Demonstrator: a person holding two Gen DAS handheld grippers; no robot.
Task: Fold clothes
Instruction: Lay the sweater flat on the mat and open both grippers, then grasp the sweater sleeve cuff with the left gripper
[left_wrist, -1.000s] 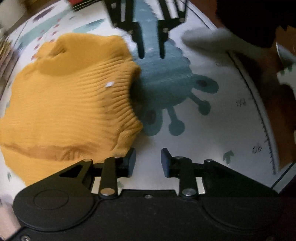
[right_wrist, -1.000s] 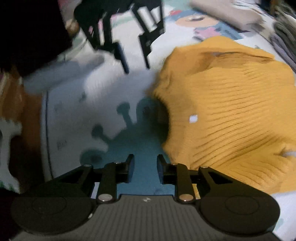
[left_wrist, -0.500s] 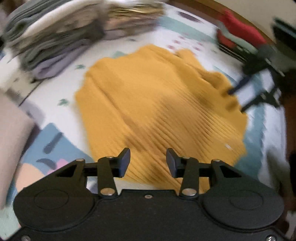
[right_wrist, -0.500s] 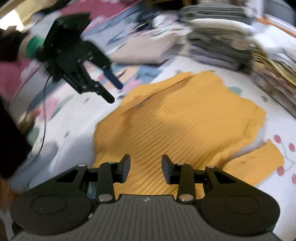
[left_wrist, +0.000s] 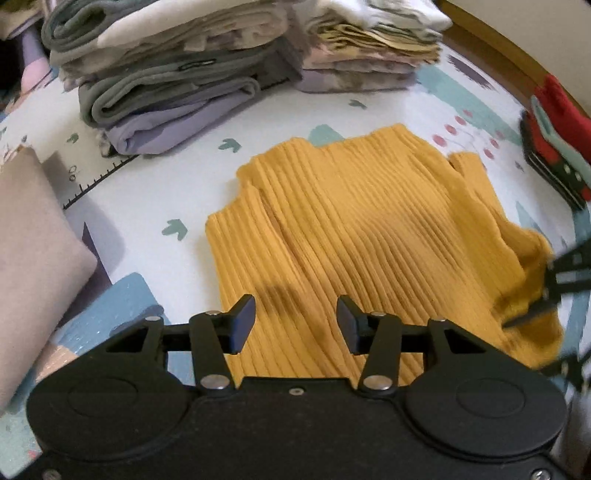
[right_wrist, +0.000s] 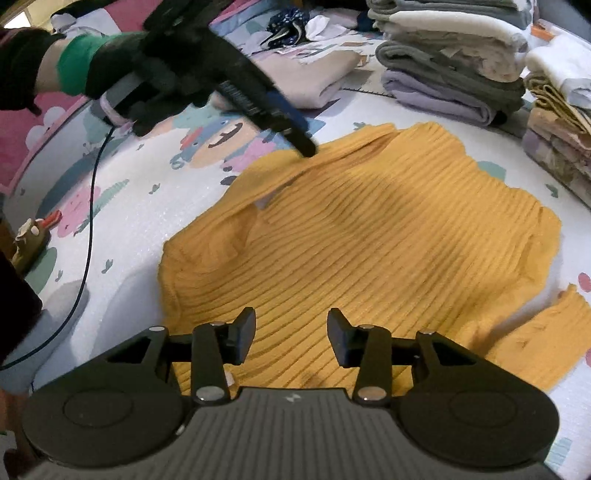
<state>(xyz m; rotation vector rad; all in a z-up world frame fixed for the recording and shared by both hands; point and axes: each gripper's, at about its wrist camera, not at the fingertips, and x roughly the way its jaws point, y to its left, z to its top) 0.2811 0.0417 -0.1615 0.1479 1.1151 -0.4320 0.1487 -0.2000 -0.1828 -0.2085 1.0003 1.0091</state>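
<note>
1. Between the parted fingers of the left gripper (left_wrist: 295, 321), ribbed fabric of the mustard-yellow sweater (left_wrist: 362, 236) is seen; the jaws are held wide and nothing is clamped between them.
2. Just beyond those fingertips the sweater is spread flat on the patterned play mat (left_wrist: 177, 192), its ribs running away from the gripper toward the far stacks.
3. At the right edge of the left wrist view, the right gripper (left_wrist: 532, 314) is seen, blurred, at the bunched near-right edge of the sweater; whether cloth is touched there cannot be told.
4. Under the right gripper (right_wrist: 291, 336) the same sweater (right_wrist: 388, 229) is seen, lying directly ahead of and below the widely separated jaws, with nothing gripped.
5. A separate strip of the yellow knit, seemingly a sleeve (right_wrist: 535, 347), is laid out to the right of that gripper, close to the body of the garment.
6. Across the sweater, the left gripper (right_wrist: 303, 144) is seen in the right wrist view, held by a gloved hand (right_wrist: 159, 85), its tips at the far-left edge of the cloth.
7. Farther out, stacks of folded clothes (left_wrist: 173, 74) are piled along the far side of the mat, and a folded beige garment (left_wrist: 29, 258) is lying to the left.
</note>
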